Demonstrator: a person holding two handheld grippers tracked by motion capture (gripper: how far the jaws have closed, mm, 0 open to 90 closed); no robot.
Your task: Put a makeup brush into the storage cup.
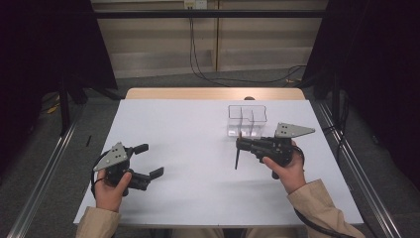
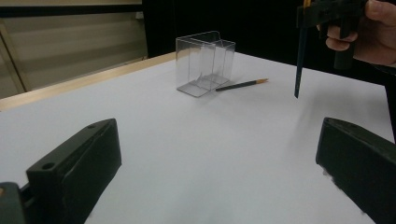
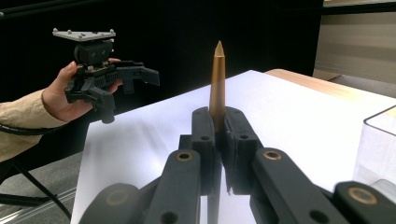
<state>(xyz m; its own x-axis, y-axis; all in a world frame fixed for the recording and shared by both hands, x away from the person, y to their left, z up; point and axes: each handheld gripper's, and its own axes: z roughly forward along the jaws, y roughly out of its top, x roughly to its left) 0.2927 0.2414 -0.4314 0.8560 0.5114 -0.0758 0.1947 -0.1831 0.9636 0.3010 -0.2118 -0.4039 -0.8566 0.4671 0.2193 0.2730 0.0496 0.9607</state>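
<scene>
Right tool [image 1: 241,145] is clamped on a pencil [image 1: 237,157], gripped near its top end, so most of the shaft hangs below the jaws, tip just off the worktop [image 1: 198,148]. A long lever with a short bite looks prone to swinging or slipping if the hand tilts. Clear box [image 1: 246,120] sits just beyond that tool, and clipping its rim could tip it, being light plastic. Second pencil [image 2: 242,85] lies flat against the box's base and could roll if bumped. Left tool [image 1: 151,160], jaws apart and empty, hovers well off to the side.
</scene>
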